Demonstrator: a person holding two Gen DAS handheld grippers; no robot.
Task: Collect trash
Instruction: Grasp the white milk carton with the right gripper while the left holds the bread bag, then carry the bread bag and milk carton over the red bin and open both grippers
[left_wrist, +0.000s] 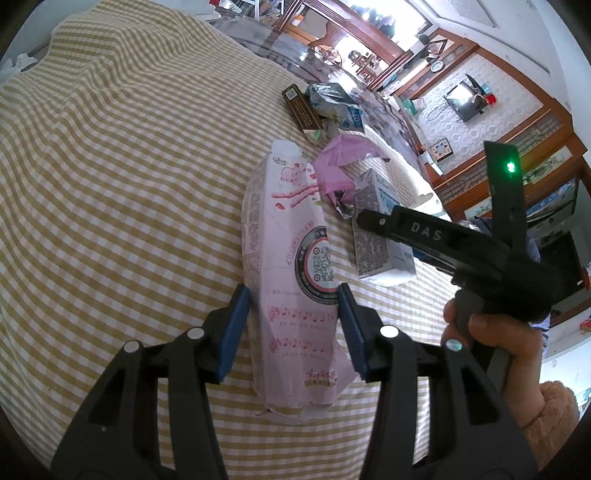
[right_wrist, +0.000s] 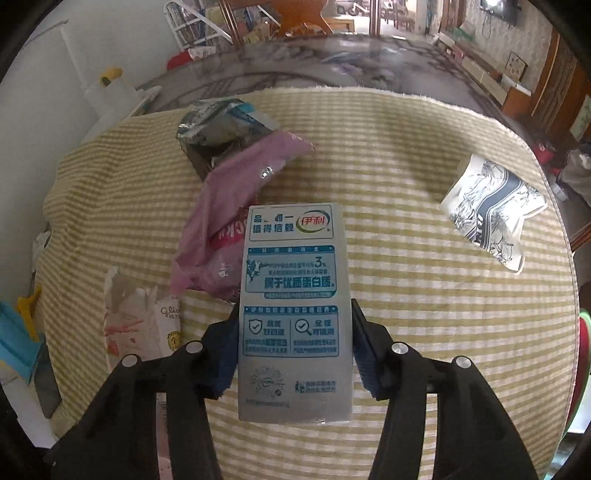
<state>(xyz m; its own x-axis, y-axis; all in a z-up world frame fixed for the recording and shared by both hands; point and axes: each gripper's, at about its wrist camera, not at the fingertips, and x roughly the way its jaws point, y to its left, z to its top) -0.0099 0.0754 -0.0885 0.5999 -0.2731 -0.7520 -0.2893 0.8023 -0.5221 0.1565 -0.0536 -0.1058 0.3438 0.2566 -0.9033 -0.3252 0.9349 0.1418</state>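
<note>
The left gripper (left_wrist: 293, 325) is positioned over a flattened pink-and-white carton (left_wrist: 291, 258) that lies on the yellow checked tablecloth (left_wrist: 129, 184). The carton passes lengthwise between the two blue pads (left_wrist: 232, 332). The jaws stand apart; the right pad appears to touch the carton's edge, while a narrow gap shows at the left pad. A closed grip cannot be confirmed.

The right gripper (right_wrist: 293, 347) straddles a grey-blue milk carton (right_wrist: 295, 306). Both pads sit against the carton's long sides, so the jaws grip it. The carton's far end lies beside a crumpled pink plastic bag (right_wrist: 229, 206).

Further trash lies on the tablecloth:
- a crushed silver-and-blue pack (right_wrist: 221, 125) beyond the pink bag;
- a brown box (left_wrist: 303, 110) beside it;
- a crushed paper cup (right_wrist: 491, 210), well apart to the right.
</note>
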